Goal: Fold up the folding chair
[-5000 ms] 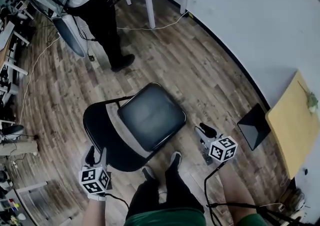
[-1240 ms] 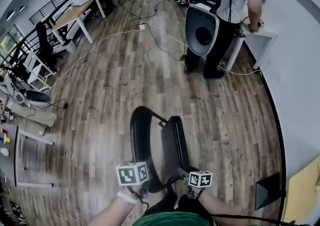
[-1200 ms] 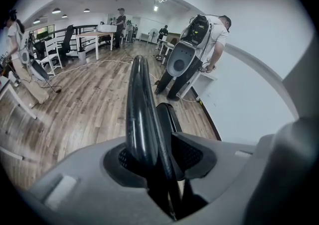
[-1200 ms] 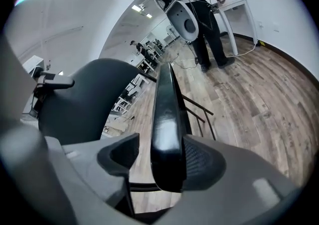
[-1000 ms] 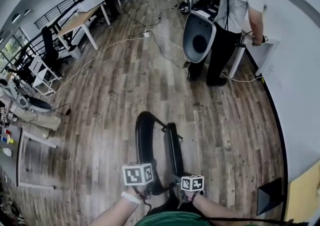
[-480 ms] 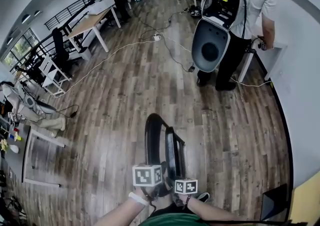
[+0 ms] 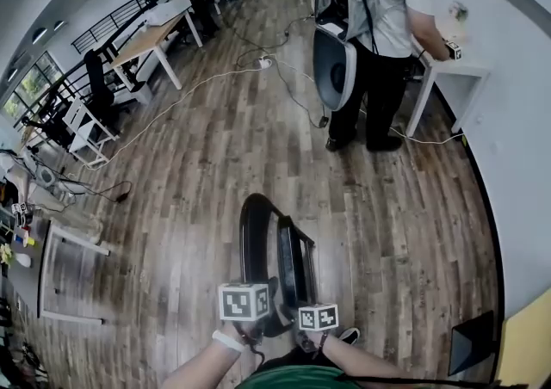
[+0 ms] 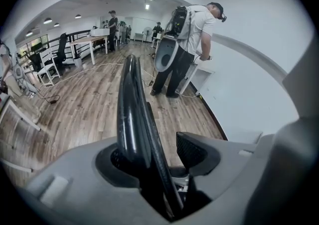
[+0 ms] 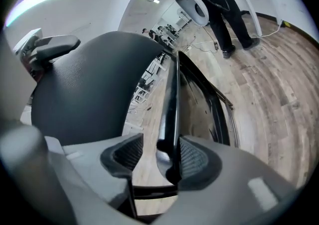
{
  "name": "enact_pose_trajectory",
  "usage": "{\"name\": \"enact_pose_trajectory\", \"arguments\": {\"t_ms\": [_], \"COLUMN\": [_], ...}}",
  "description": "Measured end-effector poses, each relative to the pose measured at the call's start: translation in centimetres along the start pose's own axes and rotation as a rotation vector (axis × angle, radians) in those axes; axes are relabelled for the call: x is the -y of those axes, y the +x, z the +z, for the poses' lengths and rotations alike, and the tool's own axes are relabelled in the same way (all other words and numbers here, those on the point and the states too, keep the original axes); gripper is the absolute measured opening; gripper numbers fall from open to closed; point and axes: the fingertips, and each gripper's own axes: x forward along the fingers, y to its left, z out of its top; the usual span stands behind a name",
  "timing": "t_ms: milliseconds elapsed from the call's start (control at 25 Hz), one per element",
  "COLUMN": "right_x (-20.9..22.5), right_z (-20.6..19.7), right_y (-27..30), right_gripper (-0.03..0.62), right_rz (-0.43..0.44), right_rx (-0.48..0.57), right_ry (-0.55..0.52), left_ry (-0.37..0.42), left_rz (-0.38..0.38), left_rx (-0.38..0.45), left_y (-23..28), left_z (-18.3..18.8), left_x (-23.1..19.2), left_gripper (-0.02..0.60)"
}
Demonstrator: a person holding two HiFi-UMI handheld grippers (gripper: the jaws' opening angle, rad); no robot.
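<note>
The black folding chair [image 7: 271,262] stands folded and upright on the wood floor, seat flat against back. Both marker cubes, left [image 7: 244,301] and right [image 7: 318,317], sit at its near top edge. In the left gripper view the backrest's rim [image 8: 130,114] runs between the jaws of my left gripper [image 8: 157,157], resting on the left pad, clear of the right pad [image 8: 192,149]; these jaws have just been opening. My right gripper [image 9: 160,158] has been closing. The seat's thin frame edge [image 9: 169,114] lies against its right pad, with floor showing before the left pad.
A person [image 7: 379,43] wearing a bulky pack stands at a white table [image 7: 448,77] by the right wall [image 7: 516,163]. Cables [image 7: 258,64] cross the floor behind the chair. Desks and office chairs [image 7: 129,52] line the far left. A dark object [image 7: 469,344] sits bottom right.
The chair went from open to folded upright. Over the last second my right gripper came left, close beside the left one, and seat and back drew together. The person by the table turned.
</note>
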Motion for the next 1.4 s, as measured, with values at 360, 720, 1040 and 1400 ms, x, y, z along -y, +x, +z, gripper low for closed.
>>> {"name": "enact_pose_trajectory", "arguments": {"t_ms": [360,720,1040,1400], "right_x": [1.8,-3.0,-12.5,-18.9], "right_z": [3.6,14.2,21.8,23.1], "right_y": [-6.4,-20.0,-30.2,-39.4], "right_gripper": [0.258,0.046,0.014,0.014], "right_rz": [-0.04,-0.038,-0.049,-0.14], "right_rx": [0.128,0.387,0.624,0.841], "right_ry": [-0.081,-0.213,-0.476,-0.753], "left_ry": [0.013,0.006,0.017,0.032], "left_rz": [0.029,0.013,0.016,0.007], "left_rx": [0.027,0.031,0.042,0.056], "left_y": [-0.4,-1.1,-0.6,-0.4], "left_z": [-0.3,-0.8,-0.8,-0.8], "left_x": [-2.1,-2.5,-1.8,0.9], "left_gripper": [0.216,0.218,0.218,0.218]}}
